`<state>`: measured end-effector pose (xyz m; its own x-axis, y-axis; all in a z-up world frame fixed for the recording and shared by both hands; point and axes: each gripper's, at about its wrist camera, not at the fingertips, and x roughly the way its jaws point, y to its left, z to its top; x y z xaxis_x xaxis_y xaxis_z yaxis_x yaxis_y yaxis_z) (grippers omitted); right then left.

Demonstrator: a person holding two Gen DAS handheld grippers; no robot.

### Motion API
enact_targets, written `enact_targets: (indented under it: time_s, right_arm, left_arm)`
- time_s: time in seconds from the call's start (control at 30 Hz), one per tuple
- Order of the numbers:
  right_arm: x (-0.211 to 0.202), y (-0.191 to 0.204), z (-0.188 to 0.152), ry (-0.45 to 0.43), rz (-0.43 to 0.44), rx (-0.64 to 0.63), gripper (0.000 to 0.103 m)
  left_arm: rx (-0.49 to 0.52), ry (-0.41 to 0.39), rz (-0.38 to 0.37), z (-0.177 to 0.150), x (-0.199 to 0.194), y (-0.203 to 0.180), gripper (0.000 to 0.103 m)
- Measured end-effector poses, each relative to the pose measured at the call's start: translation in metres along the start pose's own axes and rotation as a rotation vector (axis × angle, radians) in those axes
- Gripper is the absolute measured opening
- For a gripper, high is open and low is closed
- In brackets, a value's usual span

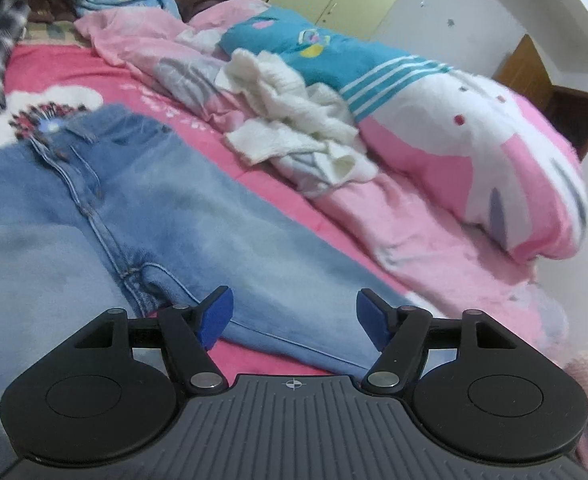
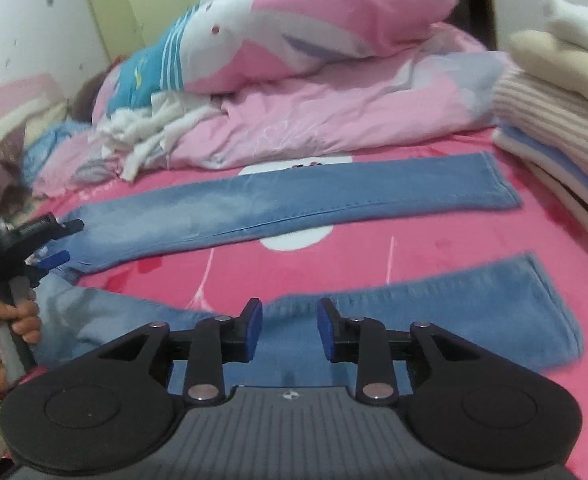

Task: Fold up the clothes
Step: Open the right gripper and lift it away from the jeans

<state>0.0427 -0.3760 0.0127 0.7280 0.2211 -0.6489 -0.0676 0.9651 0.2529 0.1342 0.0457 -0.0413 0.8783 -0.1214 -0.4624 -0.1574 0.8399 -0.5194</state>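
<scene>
A: What is shown, and where are the jeans?

B: A pair of light blue jeans [image 2: 294, 208] is seen laid flat on a pink bed [image 2: 374, 256], front up, with the two legs spread apart in a narrow V. In the right wrist view the long axis of each leg runs across the picture: waist end at the left, hems at the right. A pink quilt [image 2: 334, 120] is heaped beyond, and a stack of folded clothes [image 2: 554, 152] is seen at the far right.

A: How are the jaws set?

B: The right gripper [image 2: 289, 330] is held just above the nearer leg, roughly at mid-length, its jaws partly open with nothing clamped. The left gripper [image 1: 294, 320] is seen over the crotch and upper thigh, its jaws wider apart and likewise empty. In the left wrist view the waistband [image 1: 85, 128] lies ahead, up and to the left.

A: Which hand is nearer which end?

B: The waist end is nearer the left hand [image 2: 9, 328]; the legs are nearer the right. Folding one leg over the other is judged the likely next step.
</scene>
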Motion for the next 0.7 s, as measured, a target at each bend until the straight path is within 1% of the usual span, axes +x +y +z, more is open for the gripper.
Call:
enact_targets:
  time_s: [0.07,0.17,0.2,0.27,0.33,0.43,0.53,0.6,0.7]
  right_arm:
    - [-0.013,-0.001,-0.012,-0.016,0.037,0.05,0.034]
    - [-0.027,-0.001,-0.027,-0.034,0.097,0.125,0.034]
    - [-0.03,-0.001,-0.031,-0.039,0.115,0.148,0.034]
    - [-0.035,0.002,-0.036,-0.043,0.151,0.186,0.034]
    - [-0.038,0.006,-0.041,-0.047,0.193,0.213,0.034]
    - [-0.043,0.013,-0.046,-0.055,0.235,0.228,0.034]
    - [-0.043,0.022,-0.046,-0.054,0.308,0.256,0.034]
    - [-0.039,0.031,-0.044,-0.03,0.384,0.274,0.035]
    - [-0.019,0.054,-0.042,0.052,0.505,0.284,0.035]
  left_arm:
    - [-0.05,0.011,0.01,0.003,-0.026,-0.002,0.073]
    - [-0.151,0.04,0.02,0.002,-0.061,0.004,0.074]
    - [-0.168,0.044,0.022,0.001,-0.072,0.006,0.074]
    - [-0.162,0.033,0.024,0.002,-0.096,0.011,0.074]
    - [-0.144,0.016,0.019,0.01,-0.124,0.016,0.074]
    - [-0.137,-0.003,-0.03,0.036,-0.171,0.035,0.074]
    - [-0.123,0.018,-0.034,0.065,-0.206,0.064,0.075]
    - [-0.099,0.04,0.014,0.08,-0.218,0.086,0.075]
    - [-0.092,0.068,0.142,0.098,-0.219,0.131,0.075]
